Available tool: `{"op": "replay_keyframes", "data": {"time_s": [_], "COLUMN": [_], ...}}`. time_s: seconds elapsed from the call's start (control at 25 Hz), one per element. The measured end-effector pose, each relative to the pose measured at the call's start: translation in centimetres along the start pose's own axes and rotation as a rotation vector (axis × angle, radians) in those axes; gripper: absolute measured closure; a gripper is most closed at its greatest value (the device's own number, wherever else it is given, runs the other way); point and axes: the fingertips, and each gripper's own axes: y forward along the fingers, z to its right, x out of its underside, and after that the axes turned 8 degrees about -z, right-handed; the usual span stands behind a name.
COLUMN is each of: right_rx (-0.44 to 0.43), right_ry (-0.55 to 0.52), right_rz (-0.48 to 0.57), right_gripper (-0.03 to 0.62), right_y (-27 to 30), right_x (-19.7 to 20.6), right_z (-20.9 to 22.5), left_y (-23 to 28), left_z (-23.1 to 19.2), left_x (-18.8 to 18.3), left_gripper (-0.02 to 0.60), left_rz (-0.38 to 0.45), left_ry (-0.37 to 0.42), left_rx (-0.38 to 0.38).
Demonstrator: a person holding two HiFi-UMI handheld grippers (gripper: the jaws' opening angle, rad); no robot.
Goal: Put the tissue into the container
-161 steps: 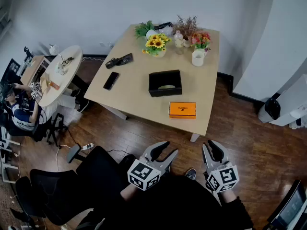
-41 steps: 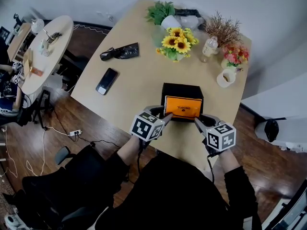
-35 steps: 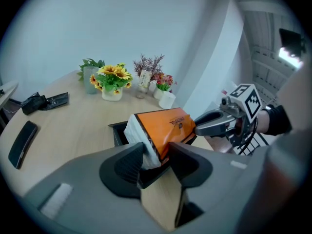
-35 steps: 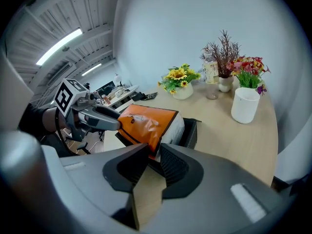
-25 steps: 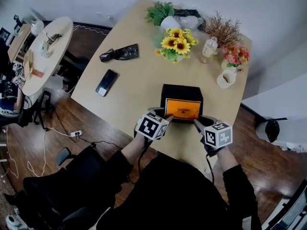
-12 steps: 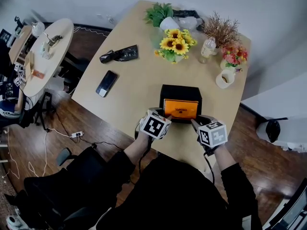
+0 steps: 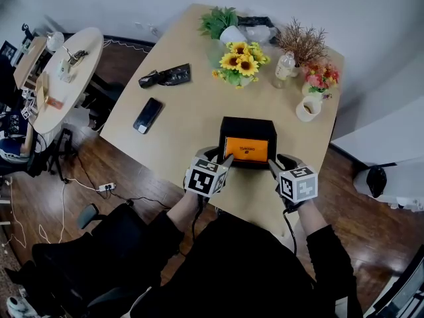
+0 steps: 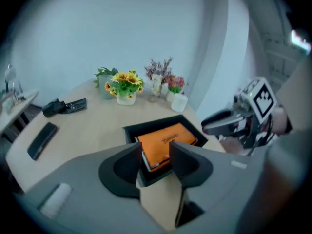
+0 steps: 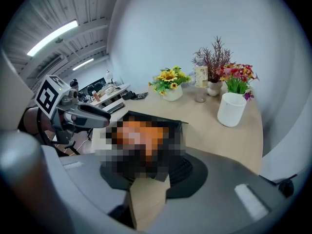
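Observation:
An orange tissue pack (image 7: pixel 246 149) lies inside the black container (image 7: pixel 248 123) near the table's front edge, its near end slightly raised. My left gripper (image 7: pixel 225 159) is at the pack's front left corner. In the left gripper view that corner (image 8: pixel 155 161) sits between the jaws of the left gripper (image 8: pixel 156 152), which touch it and are starting to open. My right gripper (image 7: pixel 273 166) is at the container's front right corner, jaws opening. A mosaic patch hides its jaws in the right gripper view, so I cannot see what is between them.
Behind the container stand a sunflower pot (image 7: pixel 238 61), a small bottle (image 7: pixel 283 65), a pink flower pot (image 7: pixel 318 78) and a white mug (image 7: pixel 307 109). A phone (image 7: pixel 147 114) and a black bundle (image 7: pixel 165 76) lie at the left. A round side table (image 7: pixel 63 78) stands further left.
The pack has sunk lower into the container. Both grippers have drawn back slightly toward the table's front edge, and the right one has shifted a little to the right.

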Motion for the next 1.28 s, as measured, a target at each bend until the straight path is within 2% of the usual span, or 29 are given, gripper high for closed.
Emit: {"op": "replay_keyframes", "data": {"time_s": [0.08,0.12,0.24,0.32,0.48,0.8,1.28], "right_rx": [-0.052,-0.097,-0.214,-0.233,-0.205,-0.162,0.010], "right_ry": [0.028,0.043,0.066,0.063,0.047,0.037,0.080], "right_rz": [0.069,0.114,0.233,0.279,0.335,0.428,0.508], "right_gripper": [0.471,0.472,0.480,0.480,0.480,0.480,0.480], "right_y": [-1.2,-2.0,-5.0,-6.9,-9.8,-14.5,-17.9], "right_x": [-0.6,-0.9,-1.8,-1.7,-0.8,1.7,5.1], "right_z": [-0.4,-0.9,-2.8,-3.6,-4.5,-5.8,-2.9], "left_y": [-1.5,-2.4,-4.8,-6.3,-8.0,-9.6,-10.9], "left_z": [1.4,2.2,5.3,7.5,10.4,12.6,16.7], "left_x": [-1.0,-1.3,-1.6,-1.5,-0.4,1.7,0.7], "left_gripper": [0.425,0.426,0.426,0.426,0.426,0.428,0.428], "left_rz": [0.109,0.142,0.192,0.219,0.243,0.259,0.345], "left_ry": [-0.106,-0.117,-0.027,0.019,0.051,0.109,0.280], "left_rx": [0.112,0.145,0.178,0.209,0.250,0.246,0.309]}}
